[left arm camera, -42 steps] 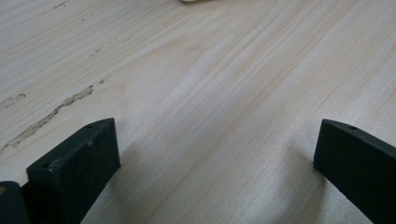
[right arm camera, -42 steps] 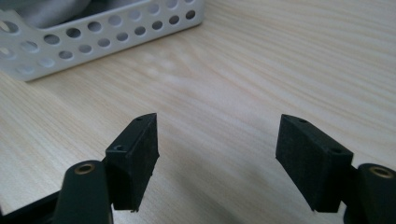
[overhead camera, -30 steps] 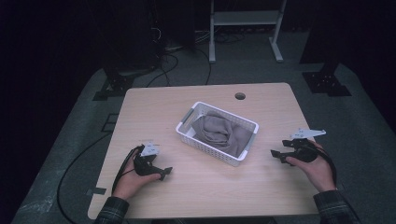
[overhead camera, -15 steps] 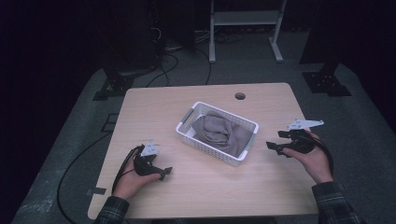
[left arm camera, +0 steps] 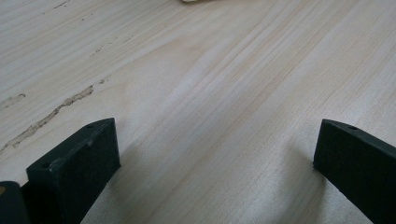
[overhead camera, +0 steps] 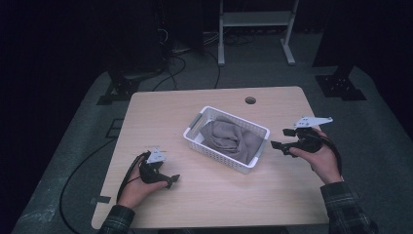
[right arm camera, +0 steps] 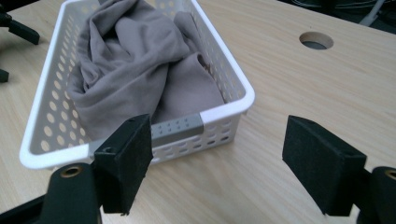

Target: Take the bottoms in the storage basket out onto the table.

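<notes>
While the cloth (overhead camera: 228,137) lies bunched in the basket (overhead camera: 195,128), the right gripper (overhead camera: 284,139), jaws wide and just opened further, empty, hovers nearest, beside the basket's short end; the left gripper (overhead camera: 171,179) rests wide, farther off.

- We see the right tongs (overhead camera: 280,138) lifted off the tabletop (overhead camera: 160,109) compared with a second ago, and carried nearer the white basket's (overhead camera: 195,139) right end.
- Their jaws have just been opening, with nothing between them.
- The right hand (overhead camera: 321,158) has shifted up and inward along with them.
</notes>
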